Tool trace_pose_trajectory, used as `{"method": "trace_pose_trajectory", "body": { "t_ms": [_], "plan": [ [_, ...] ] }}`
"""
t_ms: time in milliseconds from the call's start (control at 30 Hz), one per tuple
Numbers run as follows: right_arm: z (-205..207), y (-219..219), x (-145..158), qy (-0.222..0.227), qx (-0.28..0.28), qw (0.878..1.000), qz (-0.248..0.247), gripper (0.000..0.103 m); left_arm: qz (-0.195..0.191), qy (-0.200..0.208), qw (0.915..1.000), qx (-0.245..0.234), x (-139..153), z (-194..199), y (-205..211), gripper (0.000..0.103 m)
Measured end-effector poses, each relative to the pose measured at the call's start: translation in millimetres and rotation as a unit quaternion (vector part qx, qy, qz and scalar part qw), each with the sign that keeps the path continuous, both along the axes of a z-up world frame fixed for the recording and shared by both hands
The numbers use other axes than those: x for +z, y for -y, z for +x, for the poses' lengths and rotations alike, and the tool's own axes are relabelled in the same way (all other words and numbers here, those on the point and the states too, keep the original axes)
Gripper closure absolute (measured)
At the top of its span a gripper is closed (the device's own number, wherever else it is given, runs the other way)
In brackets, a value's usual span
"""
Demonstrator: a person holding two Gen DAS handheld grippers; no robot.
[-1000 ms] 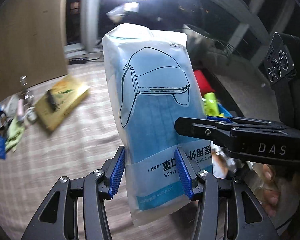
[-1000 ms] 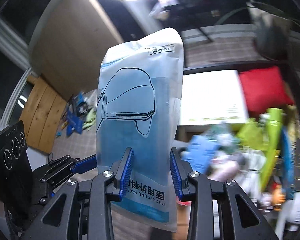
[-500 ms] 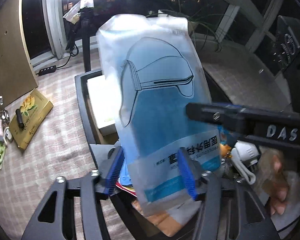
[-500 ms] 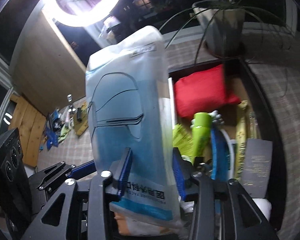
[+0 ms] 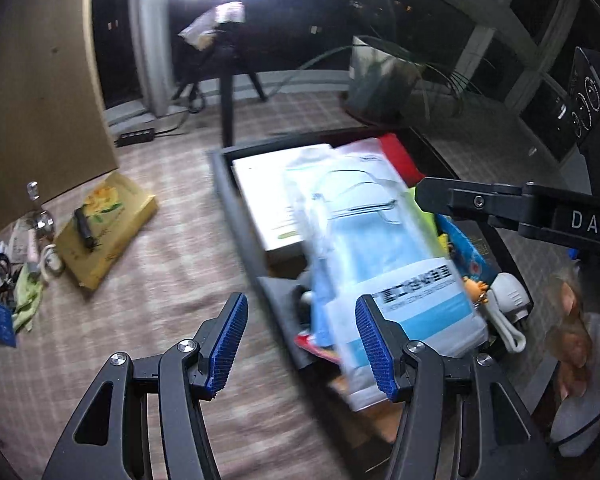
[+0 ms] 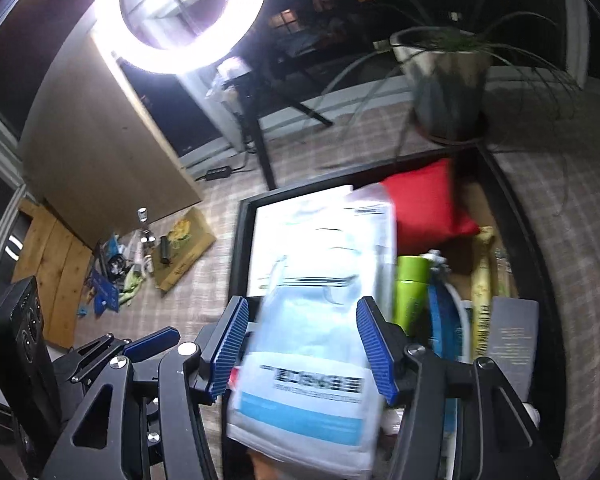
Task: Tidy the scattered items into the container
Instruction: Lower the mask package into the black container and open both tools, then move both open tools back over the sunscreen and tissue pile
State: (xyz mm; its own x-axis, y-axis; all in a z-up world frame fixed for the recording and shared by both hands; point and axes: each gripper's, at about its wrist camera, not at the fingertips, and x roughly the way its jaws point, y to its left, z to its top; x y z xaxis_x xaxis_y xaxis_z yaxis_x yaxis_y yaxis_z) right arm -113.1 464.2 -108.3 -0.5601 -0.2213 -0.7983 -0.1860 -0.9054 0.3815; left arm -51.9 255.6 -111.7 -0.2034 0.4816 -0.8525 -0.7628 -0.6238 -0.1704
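Observation:
The blue and white face-mask packet (image 5: 380, 256) lies blurred over the items in the black container (image 5: 236, 216), free of both grippers. My left gripper (image 5: 302, 346) is open and empty at the container's near left edge. My right gripper (image 6: 306, 350) is open, its fingers apart either side of the packet (image 6: 320, 340), above the container (image 6: 240, 248). The right gripper's finger (image 5: 472, 202) reaches in from the right in the left wrist view.
The container holds a white box (image 5: 264, 196), a red pouch (image 6: 424, 204), a green bottle (image 6: 410, 288) and several other items. A yellow box (image 5: 104, 224) with a dark stick and small clutter (image 5: 8, 264) lie on the checked cloth at left. A potted plant (image 6: 448, 76) stands behind.
Both grippers opened and let go of the mask packet. It dropped from upright between the fingers onto the items in the container.

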Motion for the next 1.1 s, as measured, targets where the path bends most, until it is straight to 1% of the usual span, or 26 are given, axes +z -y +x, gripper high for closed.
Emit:
{"method": "trace_pose_trajectory", "body": {
  "t_ms": [167, 300, 467, 600, 667, 800, 933, 1033, 1100],
  "plan": [
    [-24, 38, 0, 0.002, 0.033, 0.999, -0.006, 0.048, -0.012, -0.012, 0.9995, 0.028, 0, -28, 46, 0.043],
    [-43, 72, -1, 0.004, 0.060, 0.998, -0.008, 0.048, -0.027, -0.019, 0.9976, 0.061, -1, -61, 93, 0.043],
    [-73, 129, -3, 0.008, 0.099, 0.995, -0.001, 0.048, -0.040, -0.028, 0.9939, 0.099, 4, -106, 157, 0.043],
    [-99, 178, -4, 0.010, 0.129, 0.992, 0.009, 0.048, -0.043, -0.024, 0.9908, 0.126, 3, -145, 207, 0.043],
    [-116, 206, -5, 0.011, 0.145, 0.989, 0.019, 0.048, -0.048, -0.024, 0.9885, 0.141, 0, -170, 235, 0.043],
    [-145, 247, -12, 0.021, 0.162, 0.986, 0.028, 0.047, -0.052, -0.019, 0.9840, 0.169, -4, -217, 281, 0.043],
    [-175, 289, -18, 0.025, 0.183, 0.982, 0.035, 0.047, -0.038, -0.019, 0.9792, 0.198, -6, -274, 320, 0.043],
    [-202, 326, -24, 0.028, 0.207, 0.977, 0.038, 0.047, -0.032, -0.010, 0.9706, 0.238, -9, -321, 347, 0.043],
    [-217, 346, -28, 0.029, 0.222, 0.974, 0.040, 0.047, -0.034, -0.010, 0.9667, 0.253, -13, -346, 360, 0.043]
  ]
}}
